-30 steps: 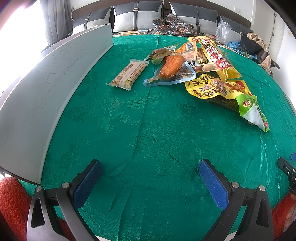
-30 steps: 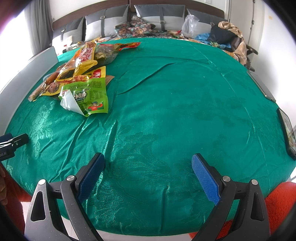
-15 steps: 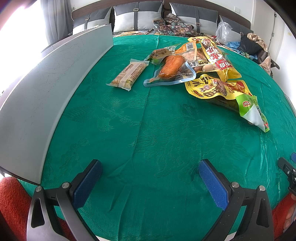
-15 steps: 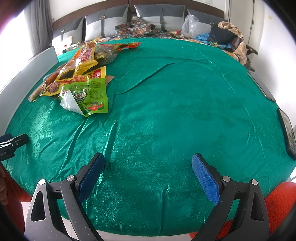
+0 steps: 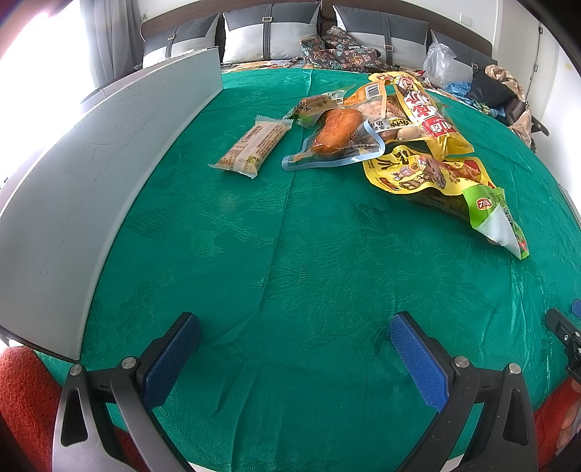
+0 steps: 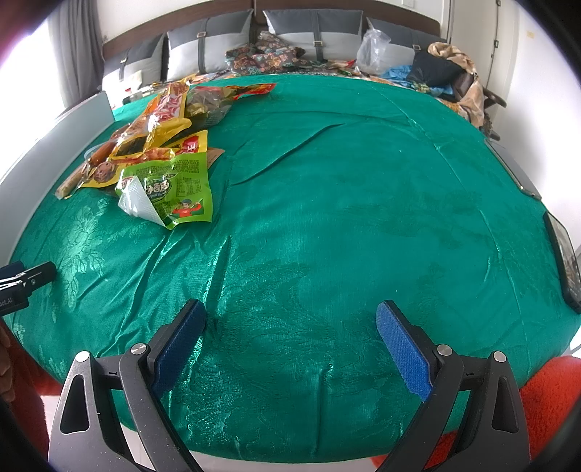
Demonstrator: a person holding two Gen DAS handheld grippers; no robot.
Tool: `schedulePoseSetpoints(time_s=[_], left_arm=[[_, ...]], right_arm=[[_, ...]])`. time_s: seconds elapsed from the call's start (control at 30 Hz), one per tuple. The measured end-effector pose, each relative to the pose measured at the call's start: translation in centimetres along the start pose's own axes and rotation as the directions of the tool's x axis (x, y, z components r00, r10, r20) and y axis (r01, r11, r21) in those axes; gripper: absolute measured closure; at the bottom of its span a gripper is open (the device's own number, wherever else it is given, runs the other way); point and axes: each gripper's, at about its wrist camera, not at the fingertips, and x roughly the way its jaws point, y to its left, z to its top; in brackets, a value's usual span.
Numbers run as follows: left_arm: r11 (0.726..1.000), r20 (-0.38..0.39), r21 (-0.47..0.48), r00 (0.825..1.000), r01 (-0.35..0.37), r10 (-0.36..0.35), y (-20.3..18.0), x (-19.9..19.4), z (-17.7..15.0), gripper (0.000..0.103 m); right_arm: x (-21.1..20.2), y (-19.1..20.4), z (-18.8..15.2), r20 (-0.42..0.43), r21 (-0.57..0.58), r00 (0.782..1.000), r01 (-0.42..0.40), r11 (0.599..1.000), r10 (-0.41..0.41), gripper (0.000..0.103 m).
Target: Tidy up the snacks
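A heap of snack packets lies on the green tablecloth [image 5: 290, 254]. In the left wrist view a beige bar packet [image 5: 251, 146] sits apart on the left, beside a clear pouch with an orange bun [image 5: 336, 136], yellow bags [image 5: 417, 170] and a green bag [image 5: 488, 214]. From the right wrist camera the green bag [image 6: 174, 188] fronts the same heap at far left. My left gripper [image 5: 295, 326] is open near the table's front edge, well short of the snacks. Over bare cloth, my right gripper [image 6: 290, 319] is open too, holding nothing.
A long grey board [image 5: 90, 174] stands on edge along the left side of the table. Two dark flat devices [image 6: 563, 261] lie at the table's right rim. Beyond the table are a sofa with grey cushions [image 5: 268, 32] and a pile of clothes [image 6: 446, 72].
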Motion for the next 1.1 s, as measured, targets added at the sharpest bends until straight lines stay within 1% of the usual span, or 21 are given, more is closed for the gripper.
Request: schedulePoseSetpoints(time_s=[0.67, 0.8, 1.0, 1.03, 1.1], left_arm=[[1.000, 0.000, 0.000, 1.000, 0.000, 0.000, 0.0, 0.0, 0.0, 0.000], [1.000, -0.010, 0.002, 1.000, 0.003, -0.003, 0.0, 0.0, 0.1, 0.000], [0.999, -0.083, 0.024, 0.996, 0.036, -0.034, 0.3, 0.2, 1.0, 0.000], [0.999, -0.091, 0.020, 0.995, 0.049, -0.047, 0.3, 0.1, 1.1, 0.000], [0.995, -0.098, -0.001, 0.990, 0.098, -0.097, 0.6, -0.2, 1.2, 0.000]], right_arm=[[0.0, 0.0, 0.0, 0.000, 0.000, 1.000, 0.000, 1.000, 0.000, 0.006], [0.0, 0.0, 0.0, 0.001, 0.000, 1.000, 0.000, 1.000, 0.000, 0.006], [0.0, 0.0, 0.0, 0.000, 0.000, 1.000, -0.001, 1.000, 0.001, 0.006], [0.0, 0.0, 0.0, 0.001, 0.000, 1.000, -0.001, 1.000, 0.001, 0.006], [0.0, 0.0, 0.0, 0.001, 0.000, 1.000, -0.001, 1.000, 0.001, 0.006]])
